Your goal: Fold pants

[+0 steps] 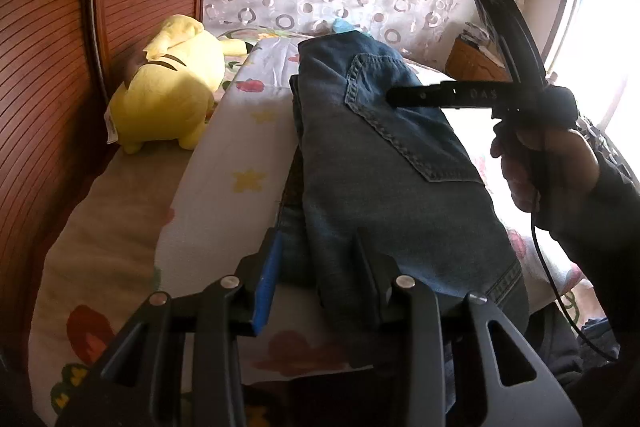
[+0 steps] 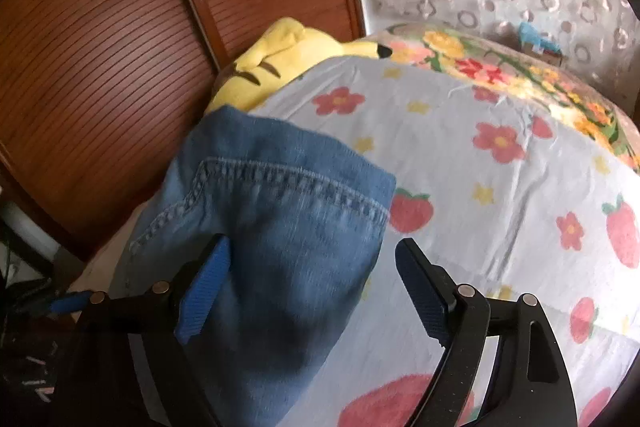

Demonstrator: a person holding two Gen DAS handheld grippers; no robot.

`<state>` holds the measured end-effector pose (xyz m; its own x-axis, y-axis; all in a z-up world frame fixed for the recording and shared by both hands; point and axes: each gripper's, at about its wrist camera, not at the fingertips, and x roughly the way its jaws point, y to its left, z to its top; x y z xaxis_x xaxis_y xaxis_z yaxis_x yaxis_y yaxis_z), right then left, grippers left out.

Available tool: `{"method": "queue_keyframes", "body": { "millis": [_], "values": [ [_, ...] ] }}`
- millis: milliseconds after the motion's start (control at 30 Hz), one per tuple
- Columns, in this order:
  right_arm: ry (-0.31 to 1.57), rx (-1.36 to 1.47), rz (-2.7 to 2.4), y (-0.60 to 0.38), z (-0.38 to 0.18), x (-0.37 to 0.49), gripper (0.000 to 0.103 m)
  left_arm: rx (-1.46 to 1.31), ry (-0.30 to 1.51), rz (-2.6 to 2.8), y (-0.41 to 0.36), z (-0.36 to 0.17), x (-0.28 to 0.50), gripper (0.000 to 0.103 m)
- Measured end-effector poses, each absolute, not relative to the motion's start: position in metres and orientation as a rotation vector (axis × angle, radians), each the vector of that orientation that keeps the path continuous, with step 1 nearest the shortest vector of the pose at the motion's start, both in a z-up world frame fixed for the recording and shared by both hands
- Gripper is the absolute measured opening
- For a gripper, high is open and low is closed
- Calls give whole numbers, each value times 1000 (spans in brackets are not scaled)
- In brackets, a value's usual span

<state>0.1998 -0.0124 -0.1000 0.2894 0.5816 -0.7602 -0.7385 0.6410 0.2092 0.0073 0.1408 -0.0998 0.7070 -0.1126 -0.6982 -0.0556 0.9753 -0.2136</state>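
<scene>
The pants (image 1: 384,163) are made of blue denim, faded and stitched with pale thread. The bedsheet (image 2: 460,163) is seen as thin, matt printed cotton, slightly creased. The toy (image 1: 168,99) is covered in soft yellow plush. The wardrobe door (image 2: 100,67) is formed of ribbed, reddish-brown wood with a satin finish. Ridged blue rubber lines the matt black plastic fingers (image 2: 204,283).

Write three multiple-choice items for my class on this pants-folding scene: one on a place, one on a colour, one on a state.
1. Where do the jeans lie?
A on a chair
B on the flowered sheet
C on the floor

2. What colour is the plush toy?
A yellow
B green
C white

3. How does the right gripper stand?
A shut on the jeans
B shut on the plush toy
C open

Key: 1 B, the sheet shows all round the denim; 2 A, its body is yellow; 3 C, the blue pads stand wide apart, not pressing the cloth.
</scene>
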Motion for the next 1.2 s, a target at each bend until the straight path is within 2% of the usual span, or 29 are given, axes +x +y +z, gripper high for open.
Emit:
{"method": "queue_keyframes", "body": {
  "millis": [367,467,533,567,633,733,867,900,933,967,1200],
  "values": [
    [990,-147,958,-13,-115,195,85,-284,780,-54,152,-101,-1,36],
    [1001,-123,982,-14,-115,194,77,-303,785,-65,154,-104,1,35],
    [1001,-117,996,-15,-114,193,67,-329,781,-83,156,-107,3,35],
    [1000,-114,1001,-15,-113,193,63,-340,779,-90,157,-107,3,33],
    [995,-101,1016,-16,-109,191,48,-363,770,-122,157,-107,3,25],
    [977,-114,1032,-17,-102,185,37,-356,769,-127,153,-106,1,20],
    [950,-117,1027,-17,-95,178,30,-345,776,-129,151,-105,1,19],
    [952,-104,1025,-17,-95,179,28,-346,773,-133,151,-105,1,16],
    [955,-79,1022,-18,-93,179,26,-347,767,-150,150,-105,0,5],
    [950,-56,1025,-19,-89,178,25,-337,762,-160,148,-103,-1,2],
    [849,-13,1094,-10,-36,163,20,-297,667,-137,153,-68,-12,0]
  ]
}}
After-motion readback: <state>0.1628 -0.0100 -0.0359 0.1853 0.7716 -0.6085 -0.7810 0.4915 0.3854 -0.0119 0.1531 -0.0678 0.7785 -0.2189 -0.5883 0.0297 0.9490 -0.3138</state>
